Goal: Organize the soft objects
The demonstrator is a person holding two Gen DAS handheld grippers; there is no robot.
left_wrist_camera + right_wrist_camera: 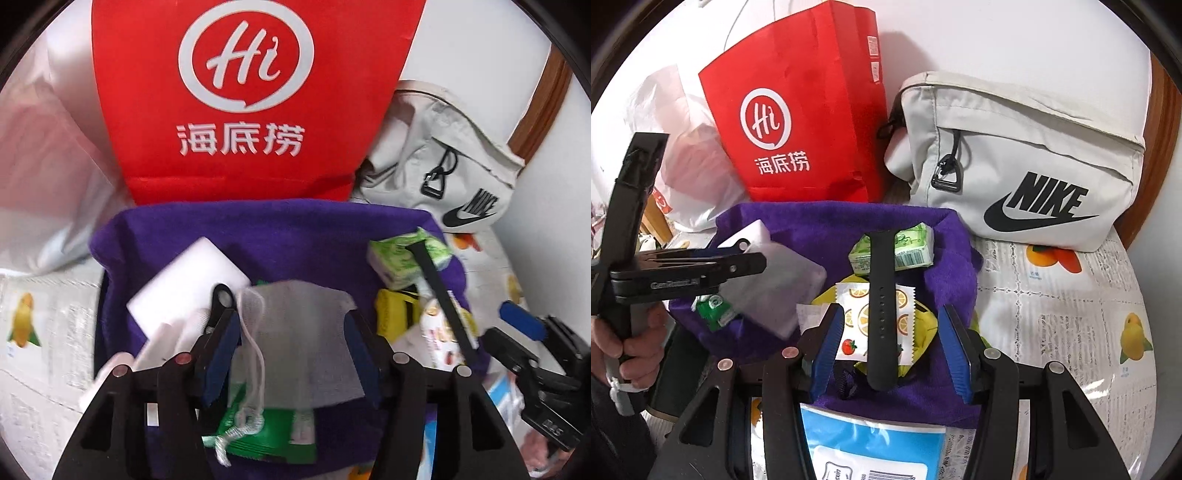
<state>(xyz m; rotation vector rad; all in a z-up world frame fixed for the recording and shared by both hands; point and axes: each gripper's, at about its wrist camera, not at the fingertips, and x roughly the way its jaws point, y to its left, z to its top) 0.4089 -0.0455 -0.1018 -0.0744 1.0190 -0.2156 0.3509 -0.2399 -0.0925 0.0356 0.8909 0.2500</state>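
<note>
A purple towel (280, 236) lies on the table with soft items on it. My left gripper (291, 347) is open, its blue pads on either side of a grey mesh drawstring pouch (299, 332) that lies over a green packet (273, 439). A white sponge block (188, 280) sits to its left. My right gripper (892, 350) is open over a black watch strap (882, 310) lying on a fruit-print sachet (857, 317) and a yellow packet (927, 325). A green tissue pack (908, 247) lies beyond. The left gripper also shows in the right wrist view (687, 273).
A red paper bag (798, 122) and a grey Nike bag (1027, 166) stand behind the towel, a white plastic bag (683, 166) at the left. A blue-and-white pack (871, 450) lies near my right gripper. The fruit-print tablecloth (1071, 314) extends right.
</note>
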